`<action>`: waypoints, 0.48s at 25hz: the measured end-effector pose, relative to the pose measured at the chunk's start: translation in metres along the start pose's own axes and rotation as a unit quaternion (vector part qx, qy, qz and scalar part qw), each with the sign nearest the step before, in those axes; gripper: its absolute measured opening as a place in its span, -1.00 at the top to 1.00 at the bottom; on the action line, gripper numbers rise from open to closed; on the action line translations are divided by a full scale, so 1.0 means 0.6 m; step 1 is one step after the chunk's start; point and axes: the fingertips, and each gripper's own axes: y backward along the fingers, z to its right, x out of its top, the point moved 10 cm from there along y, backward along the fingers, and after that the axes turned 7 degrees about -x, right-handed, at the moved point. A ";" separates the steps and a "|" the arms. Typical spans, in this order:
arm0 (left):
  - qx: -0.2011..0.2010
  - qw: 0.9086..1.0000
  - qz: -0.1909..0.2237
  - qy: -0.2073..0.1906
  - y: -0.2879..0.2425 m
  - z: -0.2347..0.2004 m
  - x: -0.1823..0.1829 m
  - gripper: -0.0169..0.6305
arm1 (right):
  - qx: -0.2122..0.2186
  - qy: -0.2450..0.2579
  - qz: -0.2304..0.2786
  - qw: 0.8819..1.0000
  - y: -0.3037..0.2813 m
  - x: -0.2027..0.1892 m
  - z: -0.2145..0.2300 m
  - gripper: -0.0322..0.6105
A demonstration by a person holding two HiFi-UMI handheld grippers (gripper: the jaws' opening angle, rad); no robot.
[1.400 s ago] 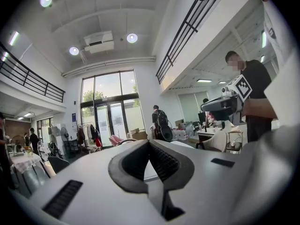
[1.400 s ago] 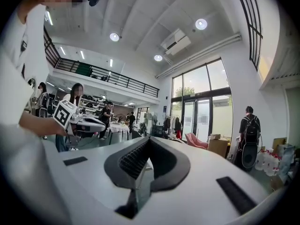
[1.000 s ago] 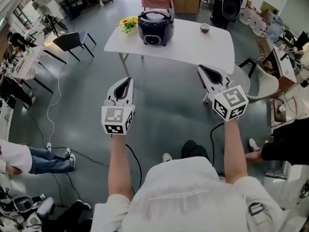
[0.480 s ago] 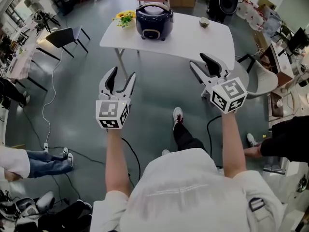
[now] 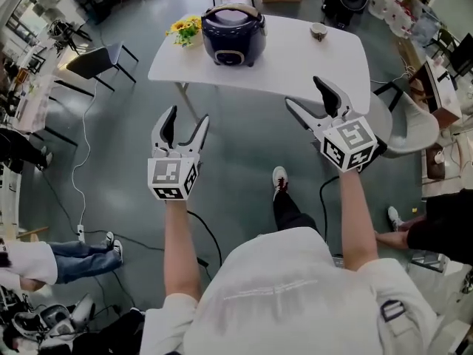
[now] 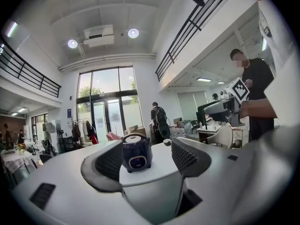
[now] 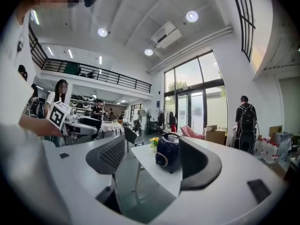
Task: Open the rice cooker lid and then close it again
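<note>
Ahead, rounded glossy rice cooker (image 5: 233,25), flat tabletop (image 5: 310,63)

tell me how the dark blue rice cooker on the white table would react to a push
The dark blue rounded rice cooker looks squat and wide-based, so it probably resists tipping. On the smooth white table it may slide under a sideways push. Its bulky hard shell suggests it's rigid and fairly heavy.
</note>
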 end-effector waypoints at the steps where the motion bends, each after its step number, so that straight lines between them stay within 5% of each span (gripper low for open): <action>1: -0.001 1.000 -0.002 0.002 -0.022 -0.008 -0.001 -0.07 | -0.002 0.000 -0.001 1.000 -0.017 -0.003 0.016 -0.19; 12: 0.003 1.000 -0.013 0.017 -0.276 -0.105 0.053 -0.07 | 0.010 0.005 -0.010 1.000 -0.220 0.028 0.206 -0.19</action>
